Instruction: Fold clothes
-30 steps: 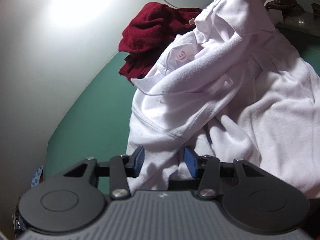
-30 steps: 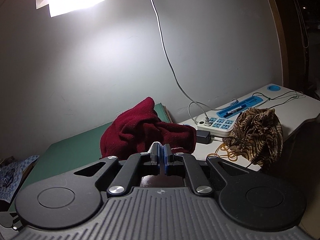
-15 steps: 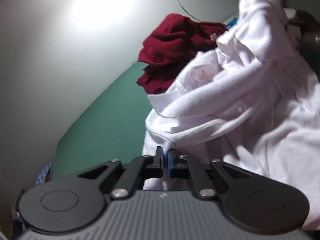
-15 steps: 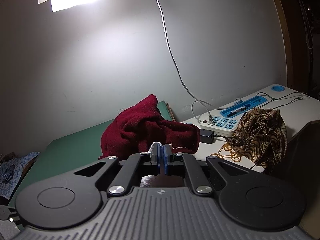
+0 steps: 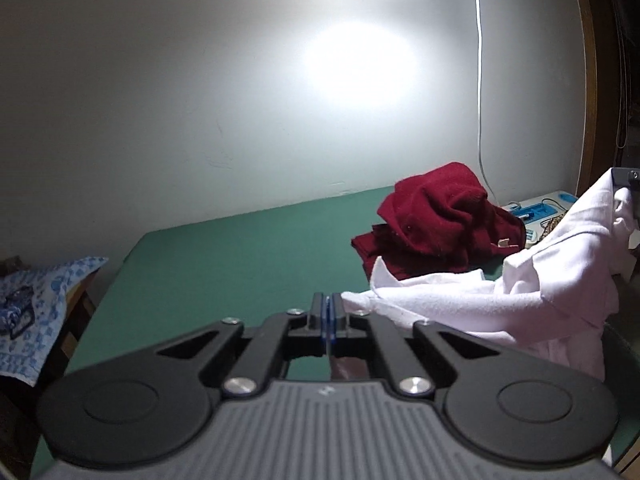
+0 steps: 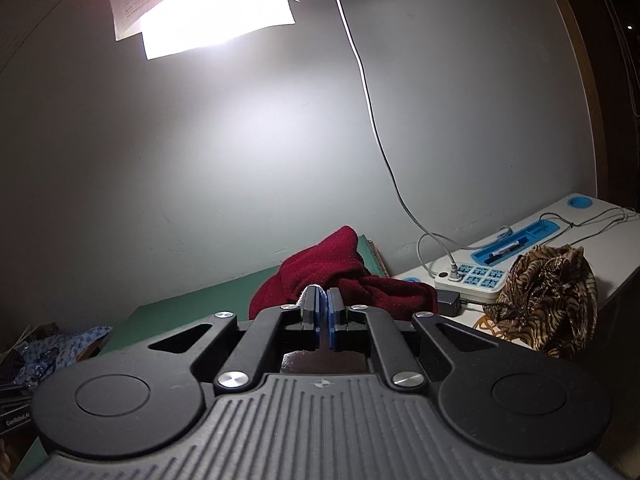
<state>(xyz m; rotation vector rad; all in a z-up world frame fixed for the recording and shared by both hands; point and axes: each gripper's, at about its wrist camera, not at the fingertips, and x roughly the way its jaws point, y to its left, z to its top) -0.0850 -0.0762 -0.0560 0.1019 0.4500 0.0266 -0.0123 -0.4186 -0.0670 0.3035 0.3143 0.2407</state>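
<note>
The white garment (image 5: 532, 288) hangs in the air above the green surface (image 5: 248, 256), strung between the two tongs. The left tongs (image 5: 328, 312) are pressed together, with a white edge running off from their tips; I judge them clamped on that edge. The right tongs (image 6: 321, 307) are likewise closed, a sliver of white cloth showing at the tips.

Handling: the fabric looks thin, soft and light. It sags and bunches between the holds, so it will not keep a line unaided. In my judgement it wants holding at seams, hem or shoulder points, kept taut, then lowered flat.

Appearance: plain white knit, creased, with folds gathered toward the right hold. Which part of it each tong has cannot be told.

A crumpled dark red garment (image 5: 436, 220) lies on the surface beyond, just behind the white one. Whether the white garment is being spread or mid-fold, the pictures do not settle.
</note>
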